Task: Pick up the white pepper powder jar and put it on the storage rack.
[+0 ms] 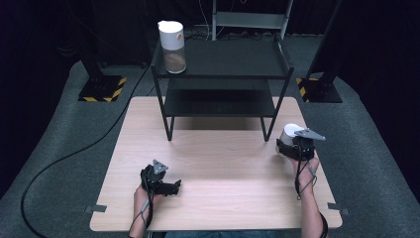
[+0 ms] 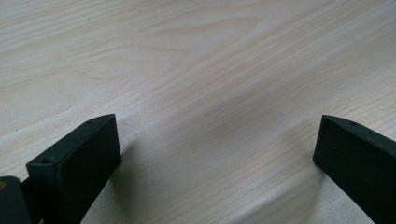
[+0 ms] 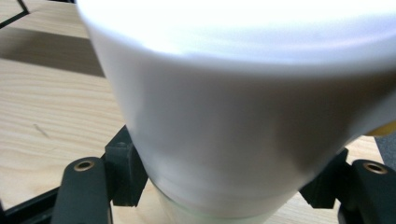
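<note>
A white tapered cup [image 1: 290,131] is near the table's right edge, beside the shelf's front right leg. My right gripper [image 1: 288,145] is shut on it from the near side. In the right gripper view the cup [image 3: 224,116] looms large and the black jaws of the right gripper [image 3: 224,189] press on its lower part from both sides. Its base is hidden, so I cannot tell whether it touches the table. My left gripper [image 1: 174,186] lies low over the table's front left, pointing right. In its own view the left gripper [image 2: 217,135] is open over bare wood.
A black two-tier shelf [image 1: 223,74] stands at the back of the wooden table [image 1: 223,163]. A clear jar with a white lid [image 1: 172,45] and brown contents sits on its top left corner. A black cable [image 1: 74,153] runs over the grey floor at left.
</note>
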`<state>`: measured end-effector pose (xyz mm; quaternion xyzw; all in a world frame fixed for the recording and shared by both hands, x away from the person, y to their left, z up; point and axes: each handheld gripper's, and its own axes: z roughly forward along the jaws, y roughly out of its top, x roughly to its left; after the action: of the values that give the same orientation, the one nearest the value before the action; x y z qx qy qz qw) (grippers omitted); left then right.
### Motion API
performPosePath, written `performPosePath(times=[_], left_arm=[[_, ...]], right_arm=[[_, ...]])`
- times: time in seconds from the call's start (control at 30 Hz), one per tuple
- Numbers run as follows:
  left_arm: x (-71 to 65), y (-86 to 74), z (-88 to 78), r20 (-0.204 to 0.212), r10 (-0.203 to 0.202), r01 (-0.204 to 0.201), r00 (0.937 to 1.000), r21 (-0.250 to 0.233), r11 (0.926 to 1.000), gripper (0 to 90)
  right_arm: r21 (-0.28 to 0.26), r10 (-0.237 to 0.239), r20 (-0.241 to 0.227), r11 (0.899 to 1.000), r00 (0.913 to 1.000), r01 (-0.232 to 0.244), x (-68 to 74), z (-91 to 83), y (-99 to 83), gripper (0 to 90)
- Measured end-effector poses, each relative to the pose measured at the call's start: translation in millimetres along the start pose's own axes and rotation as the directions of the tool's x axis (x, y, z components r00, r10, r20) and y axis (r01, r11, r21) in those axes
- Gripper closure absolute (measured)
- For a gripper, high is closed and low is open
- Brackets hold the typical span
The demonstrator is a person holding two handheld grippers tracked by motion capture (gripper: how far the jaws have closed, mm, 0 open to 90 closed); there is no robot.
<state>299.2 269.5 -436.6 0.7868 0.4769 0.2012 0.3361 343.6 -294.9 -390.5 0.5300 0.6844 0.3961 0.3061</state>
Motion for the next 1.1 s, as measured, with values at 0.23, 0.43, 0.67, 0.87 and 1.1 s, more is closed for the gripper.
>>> performPosePath(times=[0.23, 0.43, 0.67, 0.87, 1.1], left_arm=[[0.0, 0.0, 0.0, 0.000, 0.000, 0.000, 1.0000, 0.000, 1.0000, 0.3], [0.0, -0.1, 0.0, 0.000, 0.000, 0.000, 1.0000, -0.001, 1.0000, 0.3], [0.0, 0.0, 0.0, 0.000, 0.000, 0.000, 1.0000, 0.000, 1.0000, 0.3], [0.1, -0.1, 0.0, 0.000, 0.000, 0.000, 1.0000, 0.000, 1.0000, 0.3], [0.1, 0.2, -0.1, 0.000, 0.001, -0.001, 1.0000, 0.001, 1.0000, 0.3]], right_arm=[[-0.001, -0.033, -0.043, 0.999, 0.9986, 0.033, 6.8, -3.2, 4.6, 30.2], [-0.008, -0.051, -0.070, 0.999, 0.9963, 0.051, 13.3, -4.5, 9.7, 30.2], [-0.019, -0.077, -0.100, 0.997, 0.9920, 0.075, 21.6, -6.4, 17.9, 30.3], [-0.023, -0.096, -0.120, 0.995, 0.9881, 0.094, 26.9, -7.7, 26.8, 30.3], [-0.021, -0.120, -0.146, 0.993, 0.9819, 0.119, 32.6, -8.3, 35.8, 30.3]])
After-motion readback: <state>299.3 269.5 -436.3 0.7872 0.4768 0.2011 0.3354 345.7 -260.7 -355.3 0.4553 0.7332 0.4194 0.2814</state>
